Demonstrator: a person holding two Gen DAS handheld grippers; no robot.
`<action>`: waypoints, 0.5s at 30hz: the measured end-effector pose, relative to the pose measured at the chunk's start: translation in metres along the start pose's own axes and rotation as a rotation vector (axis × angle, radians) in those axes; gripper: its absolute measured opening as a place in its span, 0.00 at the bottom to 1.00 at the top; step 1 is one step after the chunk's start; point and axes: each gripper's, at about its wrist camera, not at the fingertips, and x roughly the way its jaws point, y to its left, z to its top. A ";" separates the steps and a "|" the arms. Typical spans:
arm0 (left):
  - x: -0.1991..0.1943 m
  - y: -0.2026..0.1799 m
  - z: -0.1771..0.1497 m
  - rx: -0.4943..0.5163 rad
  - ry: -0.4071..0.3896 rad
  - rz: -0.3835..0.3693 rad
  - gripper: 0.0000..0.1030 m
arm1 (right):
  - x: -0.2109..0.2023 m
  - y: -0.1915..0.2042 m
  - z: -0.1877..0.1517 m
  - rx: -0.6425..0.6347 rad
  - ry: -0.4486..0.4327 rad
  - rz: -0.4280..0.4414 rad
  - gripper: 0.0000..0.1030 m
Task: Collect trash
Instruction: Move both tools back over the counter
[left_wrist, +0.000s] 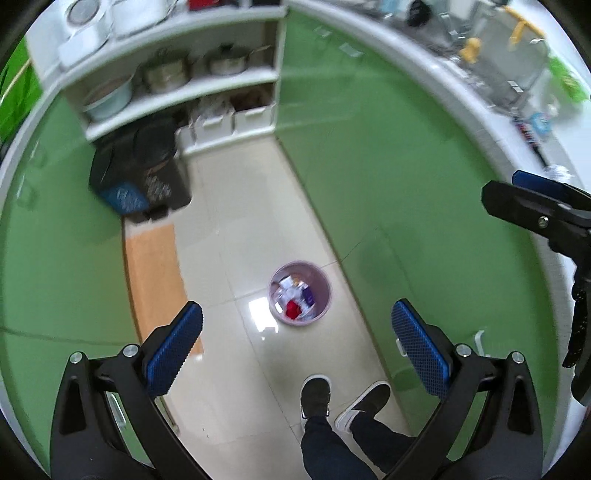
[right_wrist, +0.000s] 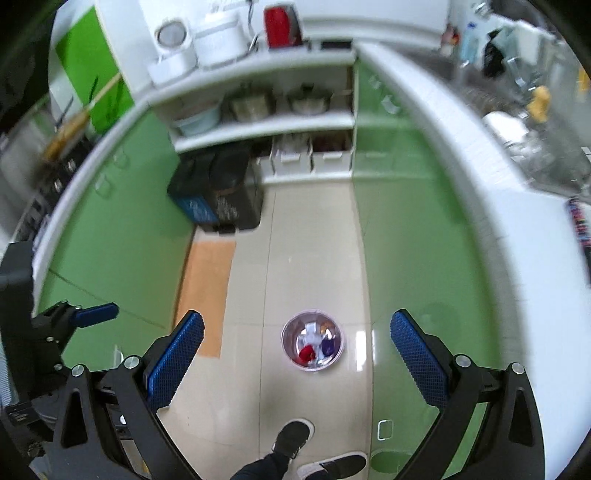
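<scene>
A small pink waste bin (left_wrist: 300, 293) stands on the tiled floor below me, holding white scraps, a red piece (left_wrist: 292, 308) and a purple piece. The right wrist view shows the same bin (right_wrist: 313, 341) nearly straight under that gripper. My left gripper (left_wrist: 297, 345) is open high above the floor, with nothing between its blue pads. My right gripper (right_wrist: 297, 349) is also open and empty. The right gripper's black body shows at the right edge of the left view (left_wrist: 535, 206). The left gripper appears at the left edge of the right view (right_wrist: 74, 321).
Green cabinets (left_wrist: 388, 166) line both sides of the narrow aisle, with white counters above. A dark bin (right_wrist: 221, 192) and an orange mat (right_wrist: 207, 288) lie on the left. Shelves with pots (right_wrist: 303, 99) close the far end. A person's shoes (left_wrist: 316, 398) stand near the pink bin.
</scene>
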 end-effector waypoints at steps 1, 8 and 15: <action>-0.008 -0.006 0.004 0.013 -0.013 -0.006 0.97 | -0.017 -0.006 0.001 0.010 -0.025 -0.011 0.94; -0.047 -0.068 0.043 0.159 -0.086 -0.093 0.97 | -0.091 -0.064 -0.018 0.125 -0.114 -0.119 0.94; -0.053 -0.145 0.067 0.328 -0.103 -0.187 0.97 | -0.154 -0.135 -0.064 0.321 -0.168 -0.263 0.94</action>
